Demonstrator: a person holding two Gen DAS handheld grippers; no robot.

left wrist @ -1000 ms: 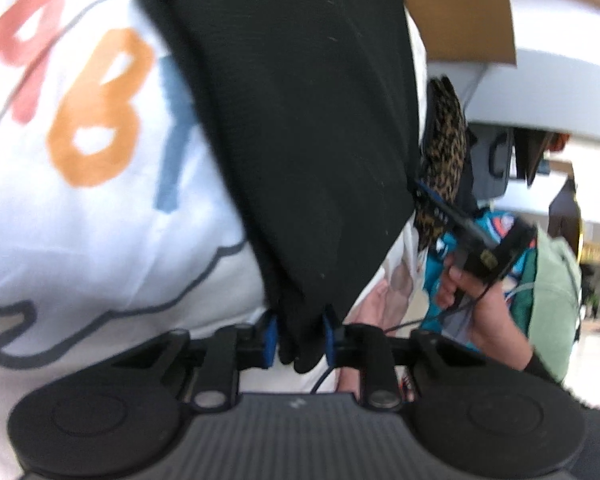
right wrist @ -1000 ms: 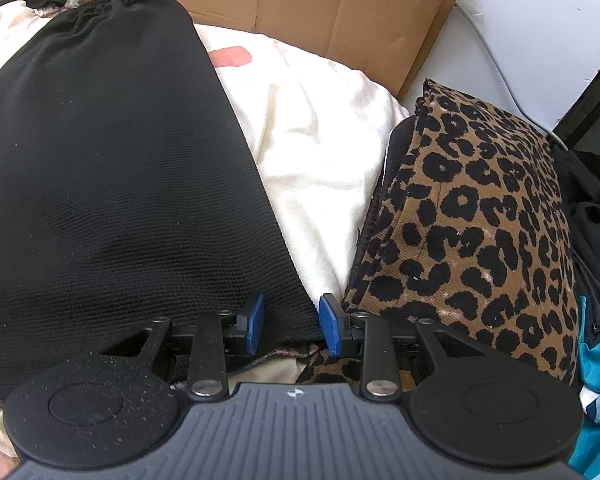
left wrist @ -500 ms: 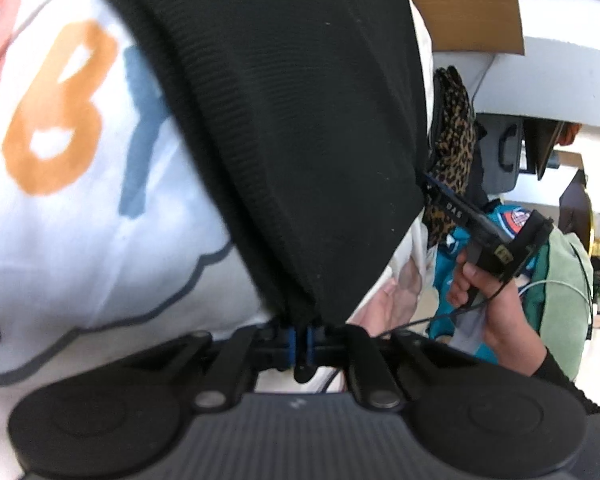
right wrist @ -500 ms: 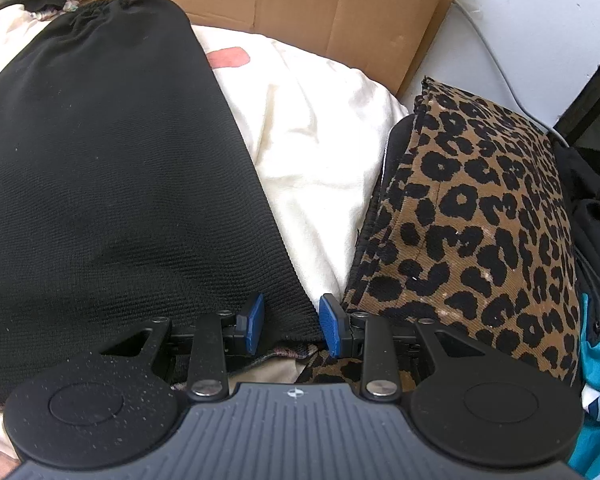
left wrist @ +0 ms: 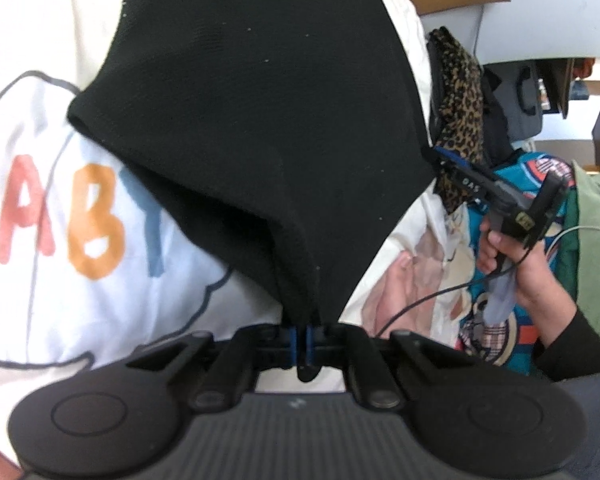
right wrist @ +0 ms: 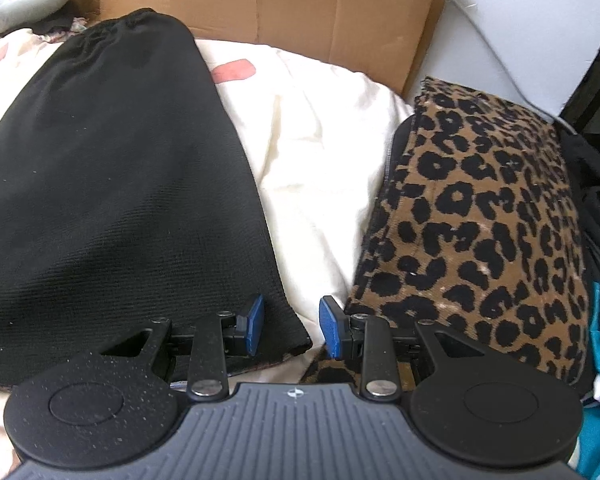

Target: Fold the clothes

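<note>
Left wrist view: left hand-held gripper (left wrist: 301, 340) pinches a corner of the black garment (left wrist: 260, 120), lifted off the white printed blanket (left wrist: 80, 240). Right wrist view: right hand-held gripper (right wrist: 290, 330) gapes wide over the garment's (right wrist: 112, 184) lower corner, leopard-print cloth (right wrist: 480, 216) beside it.

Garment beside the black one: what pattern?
Leopard print, black spots on brown; clearest in the right wrist view.

Black handheld grippers with blue finger pads.
The right gripper (right wrist: 290, 330) has silver screws and a ribbed grey body; the hand (left wrist: 512, 264) shows bare skin, a black sleeve and a thin black cable.
</note>
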